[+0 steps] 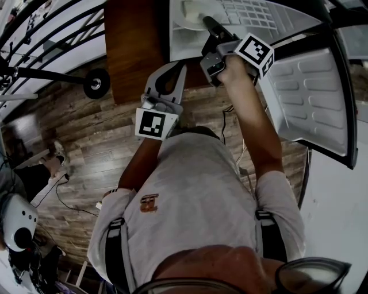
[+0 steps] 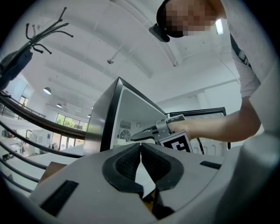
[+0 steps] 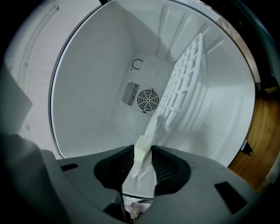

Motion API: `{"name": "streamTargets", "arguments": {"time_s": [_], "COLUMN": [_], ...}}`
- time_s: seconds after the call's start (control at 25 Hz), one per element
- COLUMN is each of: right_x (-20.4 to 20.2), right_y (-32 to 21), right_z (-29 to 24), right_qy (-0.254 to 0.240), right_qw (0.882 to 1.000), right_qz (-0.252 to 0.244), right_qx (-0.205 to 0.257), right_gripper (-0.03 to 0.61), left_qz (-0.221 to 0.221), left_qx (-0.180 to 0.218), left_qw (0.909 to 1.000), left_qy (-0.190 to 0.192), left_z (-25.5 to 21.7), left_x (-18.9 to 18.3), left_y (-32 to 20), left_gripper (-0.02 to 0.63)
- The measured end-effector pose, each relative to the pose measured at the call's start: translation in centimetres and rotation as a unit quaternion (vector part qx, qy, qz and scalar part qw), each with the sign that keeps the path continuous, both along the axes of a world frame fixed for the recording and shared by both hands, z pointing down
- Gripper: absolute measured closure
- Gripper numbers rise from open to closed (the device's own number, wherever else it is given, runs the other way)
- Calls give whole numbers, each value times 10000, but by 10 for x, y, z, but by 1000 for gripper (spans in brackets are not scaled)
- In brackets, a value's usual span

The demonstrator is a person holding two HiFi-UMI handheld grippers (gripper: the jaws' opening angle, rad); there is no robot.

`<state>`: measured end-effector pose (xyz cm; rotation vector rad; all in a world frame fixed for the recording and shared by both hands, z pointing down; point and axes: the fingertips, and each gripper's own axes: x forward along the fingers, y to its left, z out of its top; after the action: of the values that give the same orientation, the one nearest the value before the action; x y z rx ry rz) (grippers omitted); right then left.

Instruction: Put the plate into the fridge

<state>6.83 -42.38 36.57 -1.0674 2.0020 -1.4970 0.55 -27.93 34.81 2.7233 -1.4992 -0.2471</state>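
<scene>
From the head view, the person is leaning over, both arms stretched towards the open fridge [image 1: 190, 43]. The right gripper [image 1: 208, 23] reaches in past the fridge's front edge, and the white plate [image 1: 187, 14] sits at its tips, already inside the compartment. The left gripper [image 1: 175, 72] hangs lower and further back, over the edge of a brown wooden top [image 1: 135, 40], clear of the fridge. The fridge door [image 1: 305, 97] stands swung wide on the person's right, above the plank floor [image 1: 86, 132].

Now the left gripper view: its two black pads [image 2: 127, 162] meet at the tips, so the jaws are closed with nothing caught between them. It's pointing up at the fridge's open front. The right gripper pokes into the opening, with the person's hand [image 2: 186, 127] wrapped around its grip.

Over to the right gripper view: we're looking straight into the white compartment, with a round fan grille [image 3: 148, 99] on the back wall. The camera is rolled over, so the wire shelf [image 3: 183, 83] runs up the right side. The plate shows edge-on, its near rim standing between the jaws. They sit part-way apart, and I can't see the pads pinching it. The plate's far edge lies just beside the wire shelf. Whether it rests on it, I can't tell.
</scene>
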Motion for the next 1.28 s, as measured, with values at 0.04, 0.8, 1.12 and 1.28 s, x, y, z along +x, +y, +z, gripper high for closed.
{"name": "streamTargets", "arguments": {"time_s": [0.04, 0.8, 1.12, 1.28], "right_x": [1, -23, -28, -29], "right_y": [0, 25, 42, 53], "right_z": [1, 11, 10, 10], "right_qy": [61, 1201, 1653, 1754], "right_qw": [10000, 9815, 9649, 9576], "right_qz": [-65, -1347, -1527, -1606], "right_qx": [36, 631, 1354, 1623], "right_gripper": [466, 411, 407, 410], "left_qz": [6, 165, 58, -14], "left_qx": [-9, -78, -110, -89], "left_qw": [10000, 9998, 9999, 9999], "left_qy": [-2, -8, -116, -121], "left_z": [2, 8, 5, -3], "left_x": [1, 6, -4, -13], "left_y": [-1, -8, -16, -23], "left_gripper": [589, 589, 589, 589]}}
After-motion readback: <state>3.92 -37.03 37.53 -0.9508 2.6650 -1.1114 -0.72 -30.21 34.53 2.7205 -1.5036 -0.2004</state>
